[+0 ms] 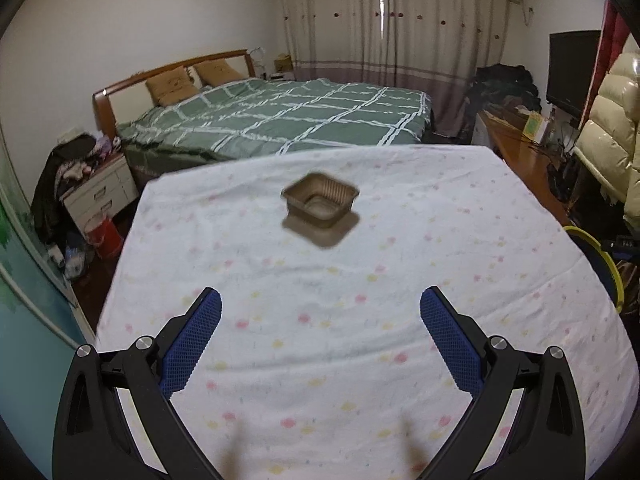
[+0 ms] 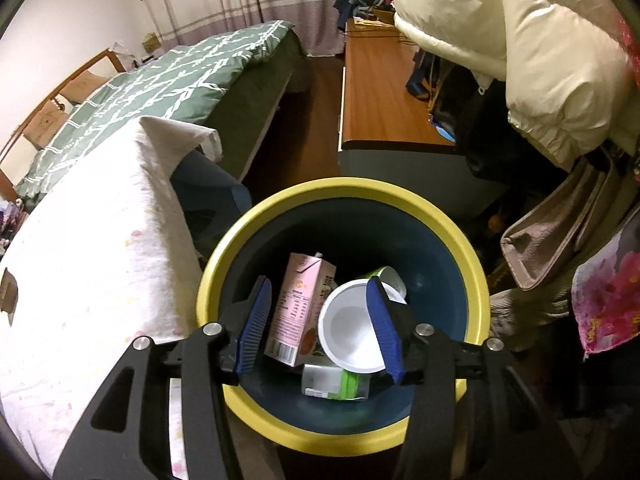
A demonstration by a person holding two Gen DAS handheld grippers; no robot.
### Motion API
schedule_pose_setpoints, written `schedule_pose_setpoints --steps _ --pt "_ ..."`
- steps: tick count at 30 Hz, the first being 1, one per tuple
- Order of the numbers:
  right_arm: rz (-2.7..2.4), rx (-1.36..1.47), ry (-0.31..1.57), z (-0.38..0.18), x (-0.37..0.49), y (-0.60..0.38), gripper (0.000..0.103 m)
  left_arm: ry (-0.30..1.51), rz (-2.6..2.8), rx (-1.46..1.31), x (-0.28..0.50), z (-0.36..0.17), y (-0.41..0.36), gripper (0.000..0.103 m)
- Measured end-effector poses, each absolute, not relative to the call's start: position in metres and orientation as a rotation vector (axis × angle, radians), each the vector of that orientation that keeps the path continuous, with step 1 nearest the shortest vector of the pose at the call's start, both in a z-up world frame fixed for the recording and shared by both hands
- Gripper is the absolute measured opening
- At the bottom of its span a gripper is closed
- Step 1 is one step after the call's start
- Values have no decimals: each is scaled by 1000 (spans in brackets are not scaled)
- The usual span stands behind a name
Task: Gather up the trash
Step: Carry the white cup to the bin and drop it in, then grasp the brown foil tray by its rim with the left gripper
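A small brown plastic tray (image 1: 320, 204) sits upright on the white flower-print tablecloth (image 1: 360, 352), a little blurred. My left gripper (image 1: 320, 294) hovers short of it with its blue pads spread wide and nothing between them. My right gripper (image 2: 319, 282) hangs open over a dark blue bin with a yellow rim (image 2: 340, 188). Down in the bin lie a pink drink carton (image 2: 300, 304), a white cup (image 2: 352, 332) and a green-and-white container (image 2: 332, 384). No pad touches any of them. The brown tray (image 2: 9, 292) also shows at the left edge of the right wrist view.
The bin stands on the floor by the table's right side, its yellow rim (image 1: 596, 248) just visible from the left wrist. Beyond the table are a bed with a green checked cover (image 1: 280, 120), a wooden desk (image 2: 384, 92), a cream puffer jacket (image 2: 520, 32) and a beige bag (image 2: 560, 224).
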State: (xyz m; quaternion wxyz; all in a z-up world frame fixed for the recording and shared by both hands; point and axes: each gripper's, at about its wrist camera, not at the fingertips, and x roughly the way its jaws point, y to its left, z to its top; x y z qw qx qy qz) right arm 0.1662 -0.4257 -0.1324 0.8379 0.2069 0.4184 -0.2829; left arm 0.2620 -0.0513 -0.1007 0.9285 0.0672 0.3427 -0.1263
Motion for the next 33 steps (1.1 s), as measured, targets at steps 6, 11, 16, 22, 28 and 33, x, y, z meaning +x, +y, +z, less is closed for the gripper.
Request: schedule_pose_setpoints --steps 6,11,16,22,28,33 --pt "-555 457 883 -135 164 -422 48 711 -302 166 306 -82 -76 98" --pt "-534 445 895 -137 162 -418 48 760 -327 296 349 -102 -111 86" --pt "-537 451 892 -137 156 -419 50 812 -352 369 388 -123 -134 80" --pt "-537 455 896 -140 154 -422 51 869 -362 383 418 -140 -140 66" --pt "-526 452 898 -141 157 -421 51 910 -355 399 433 -156 -141 51" --pt "-513 449 901 -142 161 -416 51 931 -363 377 438 -159 -138 23"
